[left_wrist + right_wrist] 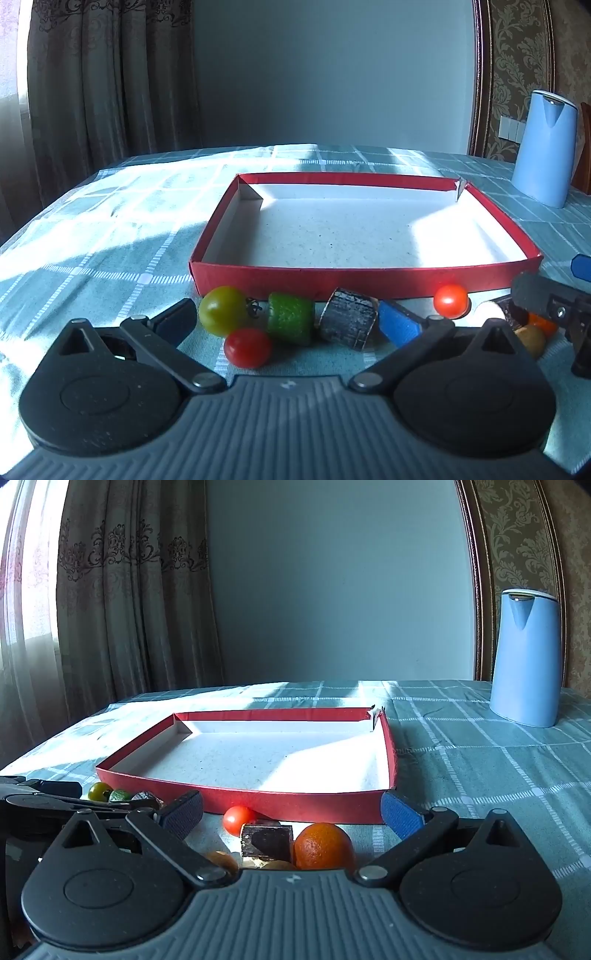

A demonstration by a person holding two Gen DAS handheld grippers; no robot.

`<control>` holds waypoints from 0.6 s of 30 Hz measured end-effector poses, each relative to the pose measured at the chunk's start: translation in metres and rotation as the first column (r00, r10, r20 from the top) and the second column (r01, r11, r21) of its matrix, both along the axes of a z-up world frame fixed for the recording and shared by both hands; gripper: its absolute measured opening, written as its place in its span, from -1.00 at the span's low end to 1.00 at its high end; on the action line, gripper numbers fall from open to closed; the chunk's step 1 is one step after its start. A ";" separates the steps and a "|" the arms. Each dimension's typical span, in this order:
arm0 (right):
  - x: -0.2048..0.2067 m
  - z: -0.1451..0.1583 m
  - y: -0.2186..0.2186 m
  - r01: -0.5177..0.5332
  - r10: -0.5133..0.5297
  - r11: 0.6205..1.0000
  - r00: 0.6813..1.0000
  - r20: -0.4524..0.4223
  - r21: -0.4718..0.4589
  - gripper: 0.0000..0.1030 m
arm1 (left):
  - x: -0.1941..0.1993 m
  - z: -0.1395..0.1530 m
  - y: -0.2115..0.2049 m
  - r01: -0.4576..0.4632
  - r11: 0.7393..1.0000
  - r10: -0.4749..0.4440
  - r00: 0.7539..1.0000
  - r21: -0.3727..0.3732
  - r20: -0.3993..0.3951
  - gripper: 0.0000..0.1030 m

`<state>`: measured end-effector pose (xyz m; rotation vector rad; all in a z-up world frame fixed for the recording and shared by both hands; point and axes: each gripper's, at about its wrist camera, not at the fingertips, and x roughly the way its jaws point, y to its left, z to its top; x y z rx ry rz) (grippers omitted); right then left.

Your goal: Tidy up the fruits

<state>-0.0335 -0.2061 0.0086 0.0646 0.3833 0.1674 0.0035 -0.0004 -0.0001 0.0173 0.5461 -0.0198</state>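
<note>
- Sunlight is falling through the curtains (110,81) and streaking across a desk (498,775) that is wearing a teal checked cloth, with a pale blue kettle (524,657) standing well off toward the far right corner.
- Sitting in the middle of the cloth is a shallow red box (369,278) with a white floor, holding nothing as yet; it is probably waiting there as the place the fruit is meant to go.
- Lying in a loose row just in front of the box's near wall are a green-yellow tomato (223,310), a red tomato (247,347), a green chunk (290,323) and a dark cylinder piece (349,323), with another red tomato (450,301) sitting nearly against the wall.
- Further right are lying a dark block (266,840) and a small orange (323,845), just beside each other, with one or two brownish fruits half hidden under the tool's body.
- The left gripper (291,321) is hovering low over the first cluster, its jaws standing wide and gripping nothing, the green chunk and dark piece lying between them on the cloth.
- The right gripper (291,816) is hanging over the orange and the dark block, its jaws likewise spread wide and holding nothing.
- Both tools are tilting gently downward, which is suiting a low scoop at small round things that are likely to roll.
- Judging by the bare box, the sorting is barely beginning.
</note>
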 end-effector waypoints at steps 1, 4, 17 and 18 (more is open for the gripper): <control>-0.003 0.000 0.004 0.002 -0.002 1.000 1.000 -0.004 0.000 1.00 | 0.001 -0.001 0.001 0.001 1.000 -0.001 1.000 -0.008 -0.007 1.00; 0.009 0.002 -0.006 -0.008 0.009 1.000 0.999 -0.035 0.021 1.00 | 0.002 -0.001 0.001 0.002 1.000 -0.002 1.000 -0.008 -0.013 1.00; 0.002 0.004 0.001 -0.027 0.027 1.000 1.000 -0.014 -0.010 1.00 | 0.004 -0.005 0.000 0.002 1.000 -0.003 1.000 -0.012 -0.019 1.00; 0.002 0.004 0.001 -0.028 0.028 1.000 1.000 -0.014 -0.010 1.00 | 0.004 -0.005 0.000 0.003 1.000 -0.003 1.000 -0.012 -0.018 1.00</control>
